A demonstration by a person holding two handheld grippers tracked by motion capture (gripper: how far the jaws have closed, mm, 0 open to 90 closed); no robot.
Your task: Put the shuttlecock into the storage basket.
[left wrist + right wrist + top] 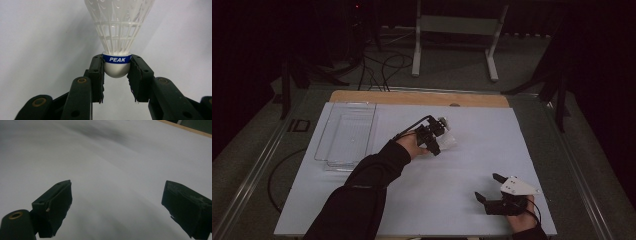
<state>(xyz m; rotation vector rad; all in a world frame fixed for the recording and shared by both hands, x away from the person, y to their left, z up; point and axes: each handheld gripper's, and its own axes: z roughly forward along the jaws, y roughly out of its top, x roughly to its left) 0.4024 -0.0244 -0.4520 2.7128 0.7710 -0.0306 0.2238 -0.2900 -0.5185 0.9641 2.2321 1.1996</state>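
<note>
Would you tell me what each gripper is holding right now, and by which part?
The left gripper clamps a white shuttlecock by its rounded cork base, just under the blue band. The right gripper is open and holds nothing.

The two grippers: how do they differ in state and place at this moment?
The left gripper is shut on the shuttlecock, clamping its white cork; the right gripper is open with nothing between its jaws. The left gripper is mid-table beside the clear tray; the right is near the front right corner. Both have black jaws.

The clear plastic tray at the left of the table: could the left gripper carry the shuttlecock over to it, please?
Probably yes: the left gripper, shut on the shuttlecock, has only bare white table between it and the tray.
</note>
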